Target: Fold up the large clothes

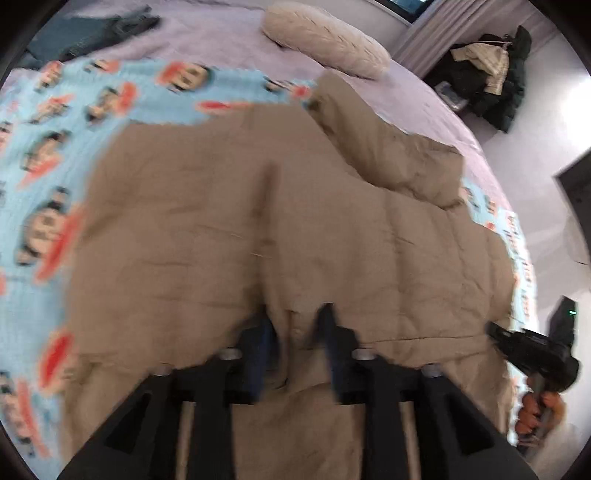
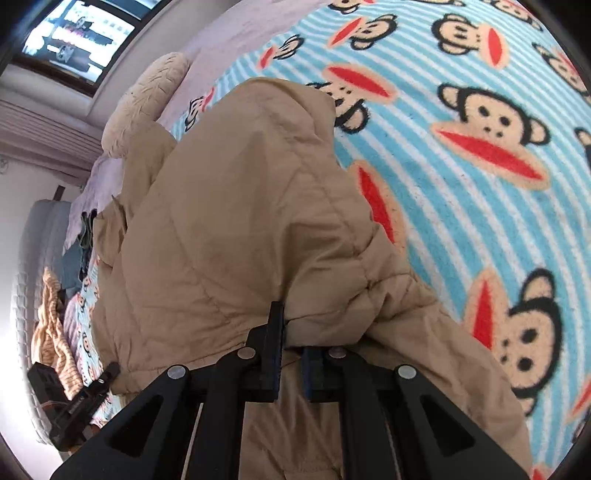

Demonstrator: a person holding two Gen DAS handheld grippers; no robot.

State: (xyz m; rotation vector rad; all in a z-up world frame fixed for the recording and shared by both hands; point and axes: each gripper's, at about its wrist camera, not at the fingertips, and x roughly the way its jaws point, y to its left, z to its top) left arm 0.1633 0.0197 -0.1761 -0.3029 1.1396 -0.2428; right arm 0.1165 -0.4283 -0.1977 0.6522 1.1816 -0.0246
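Note:
A tan padded jacket (image 1: 258, 221) lies spread on a blue striped monkey-print blanket (image 1: 44, 147), one sleeve (image 1: 388, 147) folded over its far right part. My left gripper (image 1: 295, 314) holds the near hem, a bunch of tan fabric filling the gap between its fingers. In the right wrist view the jacket (image 2: 229, 221) rises in a hump over the blanket (image 2: 461, 184). My right gripper (image 2: 293, 332) is shut on a fold of its edge. Each gripper shows in the other's view: the right gripper (image 1: 498, 332) at the jacket's right edge, the left gripper (image 2: 107, 373) at lower left.
A cream fluffy pillow (image 1: 325, 37) and folded jeans (image 1: 92, 33) lie at the bed's far side. Dark clothes (image 1: 491, 77) are piled on the floor at right. An orange striped cloth (image 2: 51, 314) sits beside the bed's left edge. A window (image 2: 77, 33) is at upper left.

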